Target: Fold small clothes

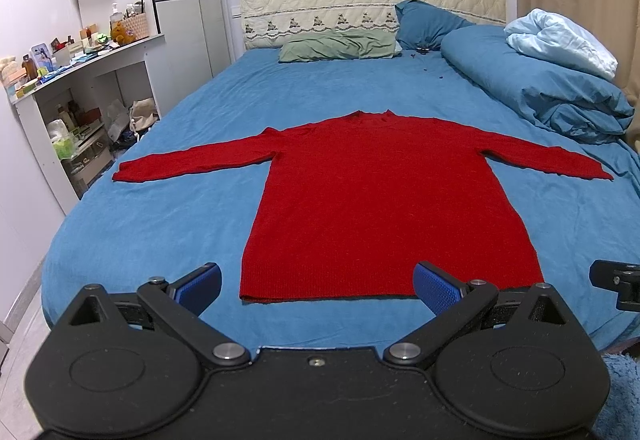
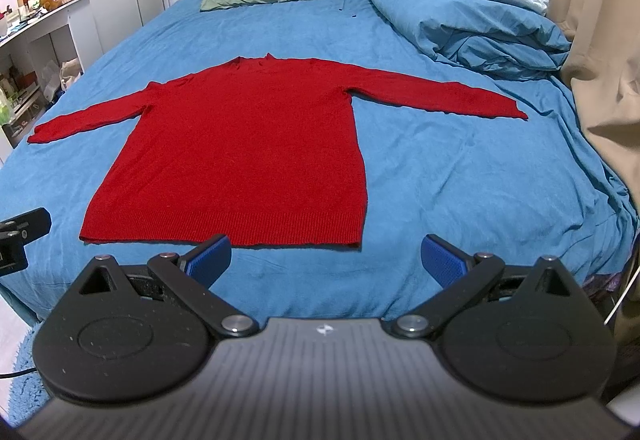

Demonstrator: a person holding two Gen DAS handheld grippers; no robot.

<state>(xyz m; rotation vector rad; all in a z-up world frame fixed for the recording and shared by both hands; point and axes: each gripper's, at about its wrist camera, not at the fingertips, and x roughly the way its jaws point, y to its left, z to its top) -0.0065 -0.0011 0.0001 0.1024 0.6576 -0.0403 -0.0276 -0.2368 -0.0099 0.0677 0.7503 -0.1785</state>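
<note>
A red long-sleeved sweater (image 1: 376, 196) lies flat on the blue bed (image 1: 168, 216), both sleeves spread out sideways and the hem toward me. It also shows in the right wrist view (image 2: 244, 148). My left gripper (image 1: 318, 290) is open and empty, hovering just short of the hem near its left part. My right gripper (image 2: 326, 260) is open and empty, just short of the hem near its right corner. The right gripper's body shows at the right edge of the left wrist view (image 1: 618, 284).
A rolled blue duvet (image 1: 532, 84) with a pale blue blanket lies at the far right. Green (image 1: 340, 46) and blue pillows lie by the headboard. A cluttered white shelf (image 1: 80, 100) stands left of the bed. A beige curtain (image 2: 600, 60) hangs at the right.
</note>
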